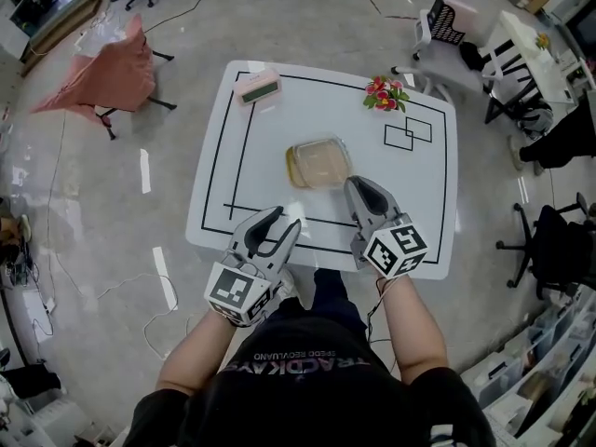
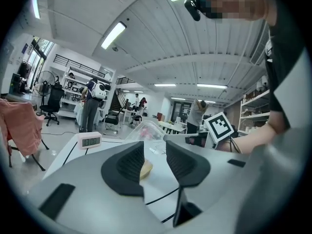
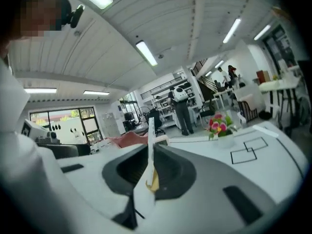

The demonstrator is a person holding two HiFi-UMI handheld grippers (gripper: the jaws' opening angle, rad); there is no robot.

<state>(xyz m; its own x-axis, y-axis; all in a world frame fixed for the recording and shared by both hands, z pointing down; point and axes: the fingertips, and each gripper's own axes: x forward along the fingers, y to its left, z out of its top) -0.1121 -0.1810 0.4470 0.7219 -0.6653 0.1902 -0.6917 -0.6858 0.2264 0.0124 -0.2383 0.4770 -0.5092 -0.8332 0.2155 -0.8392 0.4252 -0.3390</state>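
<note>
A clear plastic container (image 1: 319, 163) with something yellowish inside sits mid-table; it also appears as a clear dome (image 2: 146, 130) in the left gripper view. My right gripper (image 1: 358, 184) touches its near right corner. Its jaws stand closed (image 3: 150, 152) on a thin white edge that rises between them, apparently the container's rim. My left gripper (image 1: 287, 217) hovers at the table's front edge, left of the container. It is open (image 2: 155, 152) with nothing between its jaws, only the table and the yellowish food showing through the gap.
The white table (image 1: 424, 203) carries black line markings and two overlapping black rectangles (image 1: 407, 133). A small clock (image 1: 258, 87) stands at the far left, a flower pot (image 1: 386, 93) at the far right. A cloth-draped chair (image 1: 107, 73) and office chairs (image 1: 549, 240) flank the table.
</note>
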